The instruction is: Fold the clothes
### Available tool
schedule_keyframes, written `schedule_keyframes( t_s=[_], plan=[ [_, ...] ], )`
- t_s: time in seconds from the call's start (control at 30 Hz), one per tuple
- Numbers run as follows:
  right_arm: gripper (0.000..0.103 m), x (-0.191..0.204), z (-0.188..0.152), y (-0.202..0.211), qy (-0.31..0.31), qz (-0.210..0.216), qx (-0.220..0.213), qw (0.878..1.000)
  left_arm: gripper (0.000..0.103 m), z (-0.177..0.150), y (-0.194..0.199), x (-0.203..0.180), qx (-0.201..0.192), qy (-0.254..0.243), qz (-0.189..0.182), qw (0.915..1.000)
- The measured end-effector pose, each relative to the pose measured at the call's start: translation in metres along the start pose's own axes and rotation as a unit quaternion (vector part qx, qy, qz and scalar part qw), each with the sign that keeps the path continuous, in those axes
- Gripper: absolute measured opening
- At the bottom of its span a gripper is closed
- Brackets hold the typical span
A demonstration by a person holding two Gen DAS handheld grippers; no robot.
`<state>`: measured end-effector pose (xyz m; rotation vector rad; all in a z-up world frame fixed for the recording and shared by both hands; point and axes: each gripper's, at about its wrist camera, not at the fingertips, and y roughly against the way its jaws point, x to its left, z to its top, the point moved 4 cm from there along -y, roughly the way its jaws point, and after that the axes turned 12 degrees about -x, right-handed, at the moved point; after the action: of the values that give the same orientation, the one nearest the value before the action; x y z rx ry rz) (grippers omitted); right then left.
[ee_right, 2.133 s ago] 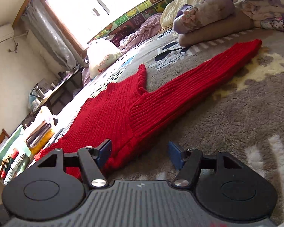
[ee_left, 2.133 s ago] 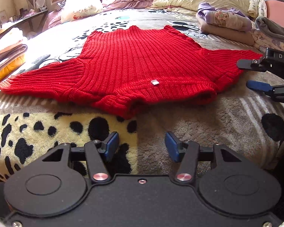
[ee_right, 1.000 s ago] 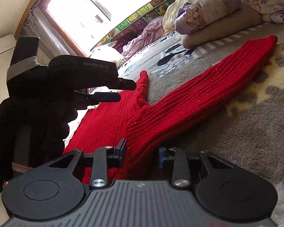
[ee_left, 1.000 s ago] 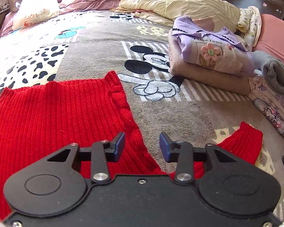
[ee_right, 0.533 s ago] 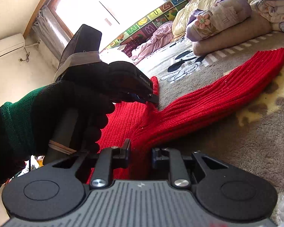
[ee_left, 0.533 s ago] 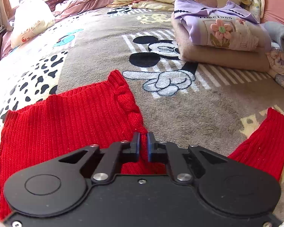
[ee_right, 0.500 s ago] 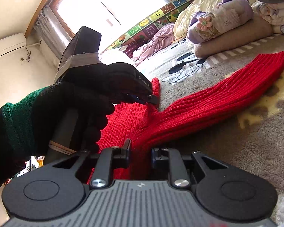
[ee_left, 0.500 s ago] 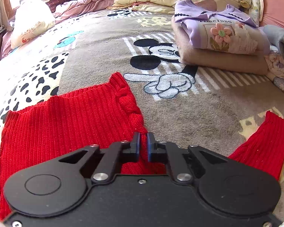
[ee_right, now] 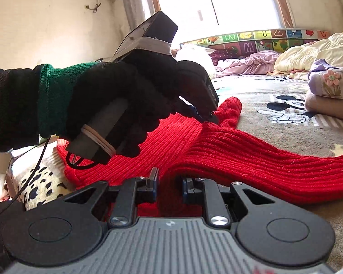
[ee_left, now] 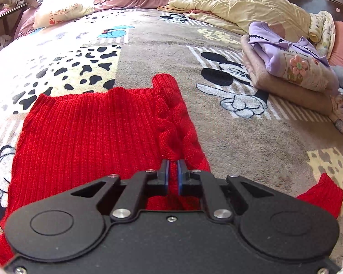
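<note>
A red ribbed knit sweater [ee_left: 87,127] lies on the patterned bed blanket. My left gripper [ee_left: 172,173] is shut on a pinch of its cable-knit side edge, lifting a ridge of fabric. One sleeve cuff [ee_left: 320,196] shows at the right of the left wrist view. In the right wrist view the sweater [ee_right: 251,159] has its sleeve stretching off to the right. My right gripper [ee_right: 169,186] is shut on the thick fold where sleeve meets body. The left gripper [ee_right: 205,117], held by a black-gloved hand [ee_right: 116,105], grips the sweater a little further away.
A stack of folded clothes [ee_left: 292,73] with a purple top sits on the blanket at the right. A cream quilt [ee_left: 240,11], pink bedding and a white bag [ee_left: 64,6] lie at the far side. A window [ee_right: 219,6] lights the room.
Both grippers have shut on the sweater's right side and lifted it slightly. The right gripper has rolled, so its view is now level. The sleeve has been drawn inward.
</note>
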<state>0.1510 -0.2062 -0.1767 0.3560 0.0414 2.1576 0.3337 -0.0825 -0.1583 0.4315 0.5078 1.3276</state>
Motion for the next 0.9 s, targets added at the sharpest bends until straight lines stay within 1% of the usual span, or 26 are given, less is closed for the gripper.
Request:
schedule_keyframes(
  t_s=[0.07, 0.13, 0.2, 0.23, 0.37, 0.47, 0.57, 0.6, 0.63, 0.67, 0.7, 0.77, 0.87, 0.9],
  plan=[
    [0.021, 0.003, -0.004, -0.004, 0.0, 0.009, 0.02, 1.0, 0.007, -0.002, -0.002, 0.004, -0.002, 0.01, -0.001, 0.9999],
    [0.021, 0.006, -0.005, -0.005, 0.004, 0.011, 0.023, 1.0, 0.011, -0.002, -0.002, 0.006, -0.002, 0.013, 0.002, 0.9999],
    [0.022, 0.007, -0.007, -0.005, 0.003, 0.016, 0.028, 0.999, 0.013, 0.0, 0.001, 0.005, -0.002, 0.002, 0.006, 1.0],
    [0.022, 0.008, -0.007, -0.006, 0.004, 0.016, 0.029, 0.999, 0.014, 0.003, 0.004, 0.003, -0.008, -0.008, 0.009, 0.9999],
    [0.022, 0.011, -0.009, -0.007, 0.012, 0.016, 0.033, 0.999, 0.014, 0.02, 0.014, -0.006, -0.05, -0.05, 0.02, 0.9973],
    [0.023, 0.011, -0.009, -0.009, 0.012, 0.016, 0.035, 0.999, 0.014, 0.032, 0.004, -0.015, -0.063, -0.06, 0.016, 0.9961],
    [0.023, 0.01, -0.009, -0.009, 0.011, 0.017, 0.035, 0.999, 0.014, 0.036, -0.013, -0.022, -0.066, -0.077, 0.012, 0.9948],
    [0.024, 0.01, -0.009, -0.009, 0.011, 0.018, 0.035, 0.999, 0.014, 0.034, -0.022, -0.024, -0.058, -0.084, 0.015, 0.9947],
    [0.024, 0.01, -0.009, -0.009, 0.011, 0.018, 0.035, 0.999, 0.014, 0.025, -0.035, -0.024, -0.029, -0.095, 0.024, 0.9948],
    [0.024, 0.009, -0.009, -0.012, 0.01, 0.018, 0.035, 0.999, 0.015, 0.016, -0.045, -0.022, -0.014, -0.105, 0.028, 0.994],
    [0.024, 0.007, -0.009, -0.013, 0.009, 0.018, 0.035, 0.999, 0.015, 0.012, -0.048, -0.021, -0.018, -0.112, 0.025, 0.9932],
    [0.024, 0.006, -0.009, -0.015, 0.007, 0.019, 0.036, 0.999, 0.015, 0.016, -0.046, -0.021, -0.008, -0.113, 0.026, 0.9932],
    [0.024, 0.005, -0.01, -0.015, 0.005, 0.021, 0.036, 0.999, 0.016, 0.026, -0.029, -0.025, 0.001, -0.115, 0.022, 0.9931],
    [0.024, 0.005, -0.009, -0.015, 0.006, 0.02, 0.036, 0.999, 0.016, 0.027, -0.021, -0.03, 0.002, -0.12, 0.006, 0.9928]
  ],
)
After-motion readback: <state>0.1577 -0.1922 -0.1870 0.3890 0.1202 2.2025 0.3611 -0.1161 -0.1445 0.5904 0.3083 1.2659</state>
